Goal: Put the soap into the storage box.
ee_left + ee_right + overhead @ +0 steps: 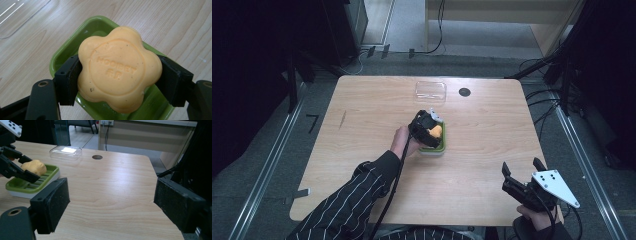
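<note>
An orange flower-shaped soap (119,68) is pinched between the two black jaws of my left gripper (119,82), right over a green soap dish (65,53). From above, the left gripper (428,129) and the soap (435,131) sit at the table's middle, over the dish (443,142). The right gripper view shows the soap (34,167) resting low on the ribbed dish (17,185). My right gripper (521,169) stays near the front right corner with its jaws wide apart and nothing between them, seen close in its own view (111,207).
A clear plastic lid (430,91) lies at the back of the wooden table (362,110). A dark round hole (464,92) is just right of it. A striped sleeve (352,200) crosses the front left of the table.
</note>
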Demonstrator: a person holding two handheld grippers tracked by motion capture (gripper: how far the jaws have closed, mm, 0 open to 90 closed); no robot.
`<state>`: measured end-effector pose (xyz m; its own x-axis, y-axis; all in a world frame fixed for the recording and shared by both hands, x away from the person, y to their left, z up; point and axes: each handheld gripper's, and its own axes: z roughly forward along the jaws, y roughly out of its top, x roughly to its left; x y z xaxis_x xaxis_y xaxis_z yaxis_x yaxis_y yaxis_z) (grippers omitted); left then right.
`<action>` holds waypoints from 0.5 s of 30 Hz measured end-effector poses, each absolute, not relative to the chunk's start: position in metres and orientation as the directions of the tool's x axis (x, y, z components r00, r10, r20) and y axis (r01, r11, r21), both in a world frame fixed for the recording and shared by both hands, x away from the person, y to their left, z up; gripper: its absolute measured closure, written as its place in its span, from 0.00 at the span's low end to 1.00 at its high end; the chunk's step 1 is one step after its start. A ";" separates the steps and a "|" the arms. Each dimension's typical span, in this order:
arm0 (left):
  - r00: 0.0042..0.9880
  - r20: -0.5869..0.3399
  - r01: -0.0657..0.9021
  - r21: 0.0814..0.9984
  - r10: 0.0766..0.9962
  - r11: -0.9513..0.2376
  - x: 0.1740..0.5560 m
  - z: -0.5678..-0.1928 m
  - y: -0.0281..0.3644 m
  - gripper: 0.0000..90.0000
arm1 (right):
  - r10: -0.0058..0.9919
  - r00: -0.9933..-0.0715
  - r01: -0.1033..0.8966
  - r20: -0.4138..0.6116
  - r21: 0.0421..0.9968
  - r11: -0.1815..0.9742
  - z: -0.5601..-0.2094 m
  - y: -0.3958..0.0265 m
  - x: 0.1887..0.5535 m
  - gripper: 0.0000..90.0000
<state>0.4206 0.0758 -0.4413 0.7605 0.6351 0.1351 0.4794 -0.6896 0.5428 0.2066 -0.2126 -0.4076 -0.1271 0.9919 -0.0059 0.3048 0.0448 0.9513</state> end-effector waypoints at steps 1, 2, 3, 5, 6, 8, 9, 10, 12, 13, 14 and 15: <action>0.761 0.137 0.481 0.538 0.634 -0.693 0.421 -0.442 0.076 0.31 | 0.992 -0.127 0.305 -0.006 0.951 0.045 -0.408 -0.213 0.207 0.15; 0.760 0.136 0.482 0.536 0.635 -0.692 0.421 -0.443 0.075 0.31 | 0.992 -0.127 0.305 -0.006 0.951 0.045 -0.408 -0.213 0.207 0.15; 0.760 0.133 0.485 0.535 0.636 -0.692 0.422 -0.444 0.075 0.31 | 0.992 -0.127 0.305 -0.006 0.951 0.045 -0.408 -0.213 0.207 0.15; 0.756 0.134 0.489 0.534 0.640 -0.690 0.422 -0.445 0.075 0.31 | 0.992 -0.126 0.305 -0.007 0.951 0.046 -0.408 -0.213 0.207 0.15; 0.758 0.134 0.490 0.529 0.638 -0.693 0.422 -0.445 0.075 0.31 | 0.992 -0.126 0.305 -0.007 0.951 0.045 -0.408 -0.213 0.207 0.15; 0.757 0.140 0.488 0.527 0.638 -0.696 0.422 -0.446 0.075 0.31 | 0.992 -0.126 0.305 -0.007 0.951 0.045 -0.408 -0.213 0.207 0.15; 0.757 0.140 0.488 0.527 0.638 -0.696 0.422 -0.446 0.075 0.31 | 0.992 -0.126 0.305 -0.008 0.951 0.046 -0.408 -0.213 0.207 0.15; 0.758 0.140 0.488 0.528 0.638 -0.695 0.423 -0.446 0.075 0.31 | 0.992 -0.126 0.305 -0.008 0.951 0.046 -0.408 -0.213 0.207 0.15; 0.754 0.140 0.492 0.527 0.641 -0.693 0.423 -0.448 0.076 0.31 | 0.992 -0.128 0.305 -0.006 0.951 0.046 -0.408 -0.213 0.207 0.15; 0.753 0.146 0.491 0.525 0.642 -0.695 0.423 -0.448 0.076 0.31 | 0.992 -0.128 0.306 -0.004 0.951 0.044 -0.408 -0.212 0.207 0.15; 0.753 0.144 0.492 0.525 0.642 -0.695 0.423 -0.449 0.076 0.31 | 0.992 -0.127 0.306 -0.005 0.951 0.044 -0.408 -0.213 0.207 0.15; 0.753 0.144 0.492 0.525 0.642 -0.695 0.423 -0.449 0.076 0.31 | 0.992 -0.128 0.305 -0.007 0.951 0.046 -0.408 -0.213 0.207 0.15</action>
